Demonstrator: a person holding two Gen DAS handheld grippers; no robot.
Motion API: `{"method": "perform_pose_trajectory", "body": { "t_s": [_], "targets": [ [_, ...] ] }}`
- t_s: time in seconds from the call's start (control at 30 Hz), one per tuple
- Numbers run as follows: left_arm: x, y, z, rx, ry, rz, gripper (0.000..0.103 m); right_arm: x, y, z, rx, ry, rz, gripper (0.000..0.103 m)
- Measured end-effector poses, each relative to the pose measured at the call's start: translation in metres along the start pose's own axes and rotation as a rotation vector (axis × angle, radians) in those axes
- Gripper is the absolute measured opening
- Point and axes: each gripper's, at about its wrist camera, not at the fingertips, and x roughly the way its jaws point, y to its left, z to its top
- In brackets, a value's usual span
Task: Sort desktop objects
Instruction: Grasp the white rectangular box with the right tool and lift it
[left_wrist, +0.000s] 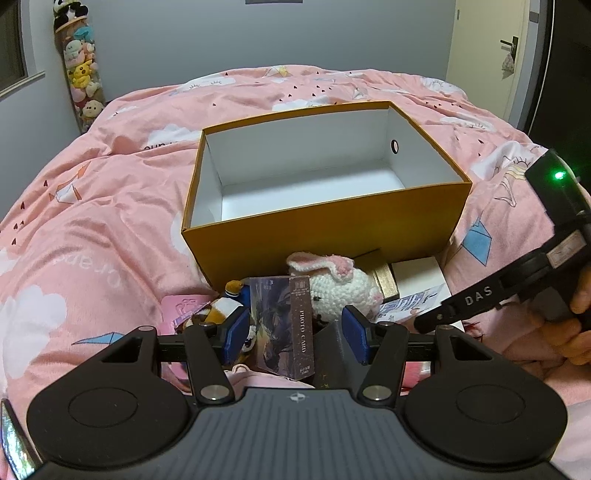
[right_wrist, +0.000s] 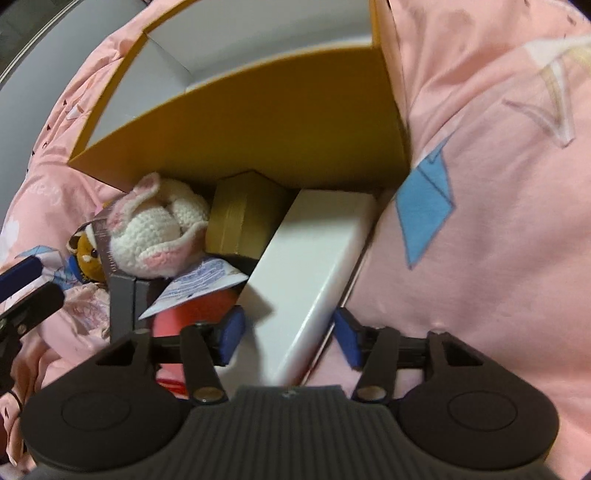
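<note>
Two blue-padded fingers of the left gripper (left_wrist: 295, 338) stand spread apart in the left wrist view, with an upright photo card pack (left_wrist: 282, 328) printed "PHOTO CARD" and a dark grey box (left_wrist: 330, 354) between them; neither pad visibly touches either one. Just ahead of the fingertips sits a white crocheted bunny with pink ears (left_wrist: 338, 286), with a small brown and blue plush toy (left_wrist: 231, 301) to its left. Beyond them an open orange cardboard box with a white interior (left_wrist: 325, 229) rests on the pink printed quilt (left_wrist: 92, 240). To the right, the right gripper (left_wrist: 480, 299) reaches in, held by a hand (left_wrist: 565, 332).

From the right wrist view, the right gripper (right_wrist: 288, 338) is opened wide around the near end of a long white rectangular box (right_wrist: 314, 266), pads apart from its sides. Ahead left lie a printed white leaflet (right_wrist: 199, 284), a gold-coloured box (right_wrist: 240, 218) and the bunny (right_wrist: 155, 229), all against the orange box's (right_wrist: 258, 125) near wall.
</note>
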Motion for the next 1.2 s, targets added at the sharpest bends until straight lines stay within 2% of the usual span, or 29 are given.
{"method": "perform_pose_trajectory", "body": {
  "t_s": [0.17,0.3,0.37,0.43,0.53,0.6,0.7,0.9,1.03,1.2],
  "targets": [
    [0.003,0.002,-0.001,-0.010,0.012,0.004,0.065,0.016,-0.009,0.005,0.029,0.030,0.076,0.075],
    [0.003,0.004,-0.001,-0.014,0.014,0.008,0.065,0.017,-0.009,0.002,0.028,0.014,0.104,0.075],
    [0.003,0.005,-0.002,-0.017,0.011,0.011,0.065,0.010,-0.007,-0.001,0.024,-0.003,0.099,0.070],
    [0.002,0.006,-0.002,-0.021,0.011,0.015,0.065,-0.003,-0.006,-0.002,0.039,-0.033,0.090,0.056],
    [0.004,0.006,-0.002,-0.029,0.017,0.018,0.065,-0.024,-0.006,-0.004,0.052,-0.065,0.141,0.044],
    [0.005,0.006,-0.002,-0.030,0.022,0.019,0.065,-0.034,-0.002,-0.004,0.040,-0.068,0.166,0.044],
    [0.005,0.004,-0.003,-0.024,0.023,0.021,0.065,-0.030,0.008,-0.005,-0.010,-0.079,0.127,0.045],
    [0.006,0.005,-0.003,-0.029,0.027,0.029,0.065,-0.010,-0.004,-0.008,0.016,-0.074,0.088,0.045],
    [0.007,0.006,-0.003,-0.035,0.030,0.032,0.065,-0.024,0.000,-0.014,0.017,-0.110,0.101,0.040],
    [0.005,0.006,-0.003,-0.038,0.019,0.030,0.065,-0.057,0.012,-0.018,-0.055,-0.190,0.069,0.035]
  ]
}}
